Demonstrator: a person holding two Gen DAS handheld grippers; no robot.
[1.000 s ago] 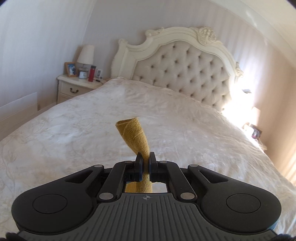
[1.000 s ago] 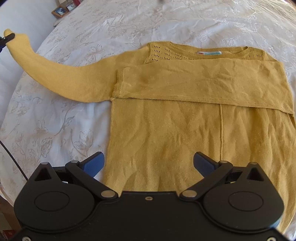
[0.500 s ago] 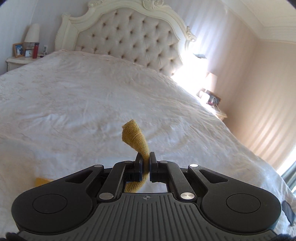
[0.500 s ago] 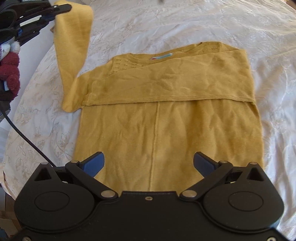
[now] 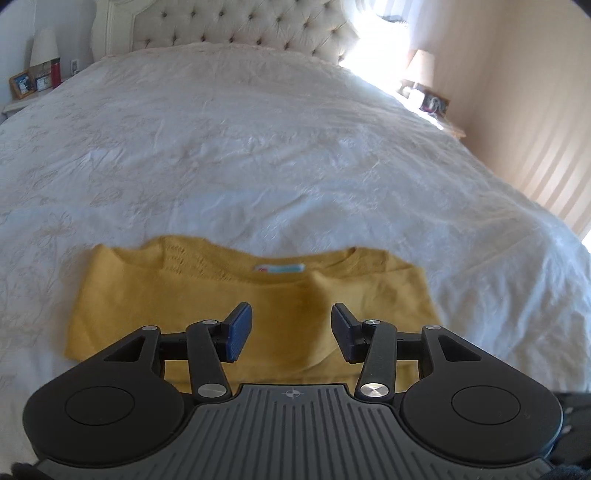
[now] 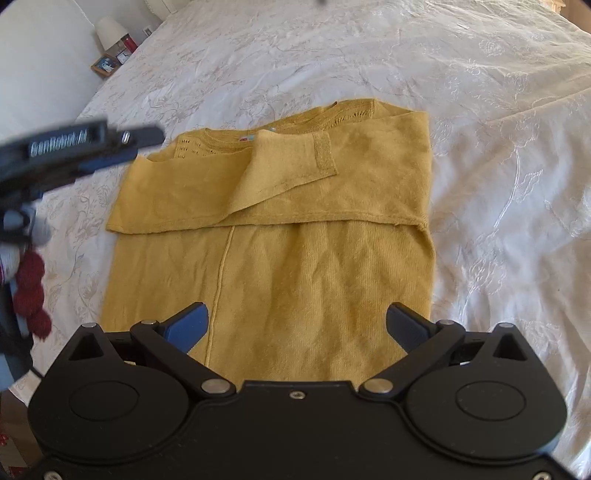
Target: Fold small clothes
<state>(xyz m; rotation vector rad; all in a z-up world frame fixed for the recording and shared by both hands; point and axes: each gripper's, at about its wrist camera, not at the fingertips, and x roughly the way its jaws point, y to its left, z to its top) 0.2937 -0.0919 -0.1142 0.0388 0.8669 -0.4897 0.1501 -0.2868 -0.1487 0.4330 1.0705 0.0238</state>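
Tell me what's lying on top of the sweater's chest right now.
Both sleeves lie folded across the yellow sweater: the upper sleeve with its cuff rests over the other sleeve. They cover the chest; part of the neck label shows.

A white bedspread [image 5: 258, 155] is covering the bed, with a tufted headboard [image 5: 236, 26] standing behind it. A lamp [image 5: 43, 51], a picture frame [image 5: 23, 83] and a red bottle [image 5: 55, 73] are sitting together beside it.

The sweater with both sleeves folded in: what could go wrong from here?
1. The top sleeve lies crooked and rumpled across the sweater; the next fold may trap a lump.
2. The left tool, its jaws opening with nothing between them, hangs just above and could snag the knit.
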